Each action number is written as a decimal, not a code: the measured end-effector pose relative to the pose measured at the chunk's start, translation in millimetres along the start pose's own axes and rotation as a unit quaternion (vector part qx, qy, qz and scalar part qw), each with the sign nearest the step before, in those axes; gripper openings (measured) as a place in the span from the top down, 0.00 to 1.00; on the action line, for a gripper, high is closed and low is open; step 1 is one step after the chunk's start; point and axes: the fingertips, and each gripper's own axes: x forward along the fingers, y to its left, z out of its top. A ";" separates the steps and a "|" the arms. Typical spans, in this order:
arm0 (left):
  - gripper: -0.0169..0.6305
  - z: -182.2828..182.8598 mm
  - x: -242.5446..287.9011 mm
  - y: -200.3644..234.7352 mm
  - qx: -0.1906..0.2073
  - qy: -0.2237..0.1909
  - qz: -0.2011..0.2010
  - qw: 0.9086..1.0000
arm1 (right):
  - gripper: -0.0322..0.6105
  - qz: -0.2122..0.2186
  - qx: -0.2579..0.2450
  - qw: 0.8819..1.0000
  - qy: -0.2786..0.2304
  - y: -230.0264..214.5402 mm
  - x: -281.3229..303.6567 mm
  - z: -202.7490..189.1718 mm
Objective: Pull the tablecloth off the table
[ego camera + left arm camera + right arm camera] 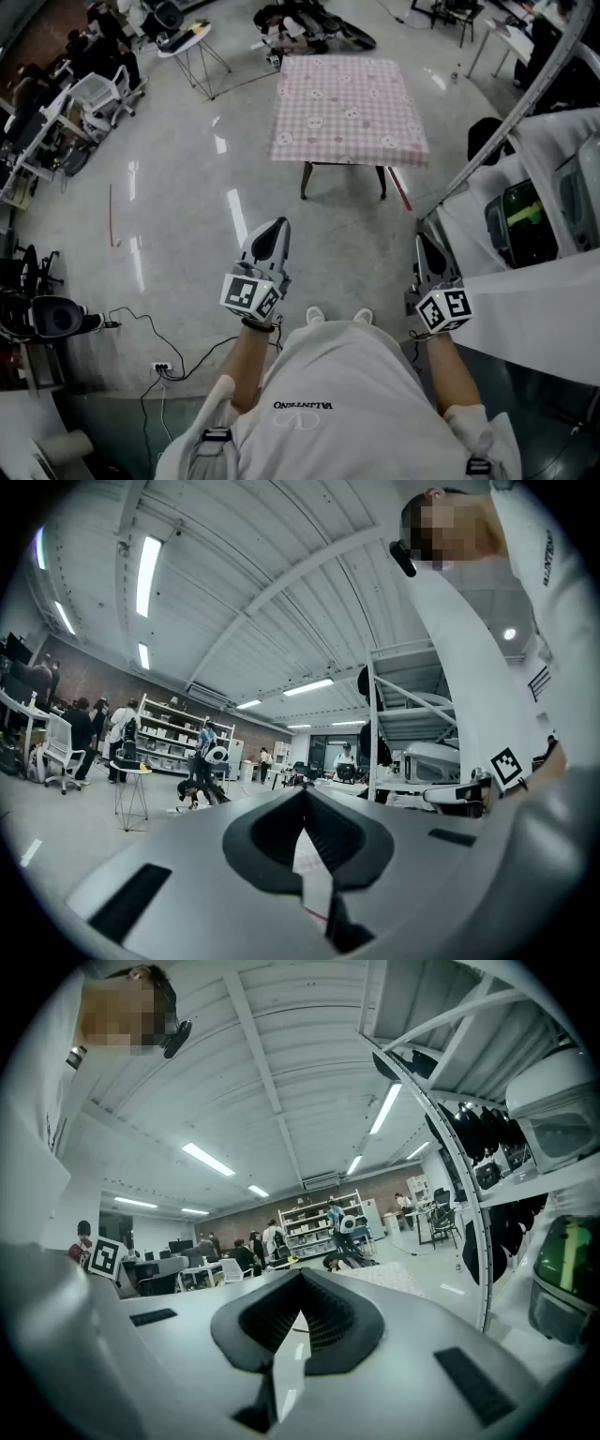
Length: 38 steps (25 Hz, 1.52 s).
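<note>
A table [308, 175] with dark legs stands on the grey floor ahead of me, covered by a pink checked tablecloth [349, 109] that hangs over its edges. Both grippers are held level, well short of the table and apart from the cloth. My left gripper [273, 228] is shut with nothing in it, and its fingertips meet [305, 797] with a strip of the pink cloth [309, 872] showing far off below them. My right gripper [421, 240] is shut and empty too; the cloth-covered table [398, 1279] shows just right of its closed tip [302, 1279].
A white metal rack [525, 103] with white covers stands close on my right. A small round white table [185, 39] and dark gear [309, 23] lie beyond the table. Chairs [98, 98] and desks line the left wall. Cables [141, 323] run across the floor at my left.
</note>
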 end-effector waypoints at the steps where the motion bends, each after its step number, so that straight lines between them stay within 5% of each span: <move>1: 0.98 -0.4 -0.1 0.6 0.000 0.001 0.000 1.000 | 0.94 0.000 0.000 1.000 0.000 0.3 0.7 -0.6; 38: 0.98 -17.3 -34.9 53.3 -0.048 0.002 -0.046 0.998 | 0.93 0.010 0.008 1.000 0.013 79.8 48.2 -24.7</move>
